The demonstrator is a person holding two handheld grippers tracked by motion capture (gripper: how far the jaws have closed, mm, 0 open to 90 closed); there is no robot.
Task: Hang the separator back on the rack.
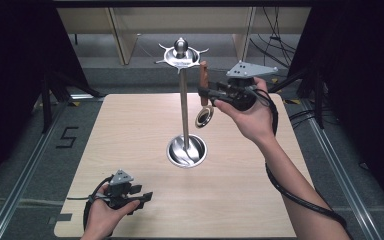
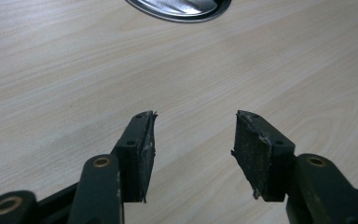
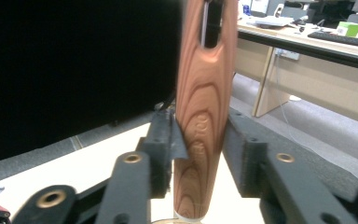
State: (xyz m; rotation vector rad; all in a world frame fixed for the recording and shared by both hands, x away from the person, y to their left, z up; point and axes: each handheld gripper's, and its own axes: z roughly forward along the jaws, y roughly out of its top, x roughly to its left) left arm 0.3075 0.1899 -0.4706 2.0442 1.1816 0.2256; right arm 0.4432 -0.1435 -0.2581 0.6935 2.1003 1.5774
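Progress: wooden-handled utensil [image 3: 204, 121] hangs on rack [image 1: 183, 107] hook | right gripper [image 1: 203, 92] jaws loosened around handle, withdrawal left | left gripper [image 2: 193, 149] wide, empty.

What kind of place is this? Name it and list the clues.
Probably an office or lab set up for recording, not a kitchen: a wooden table between black curtains, loose cables on the floor, and desks with a keyboard behind.
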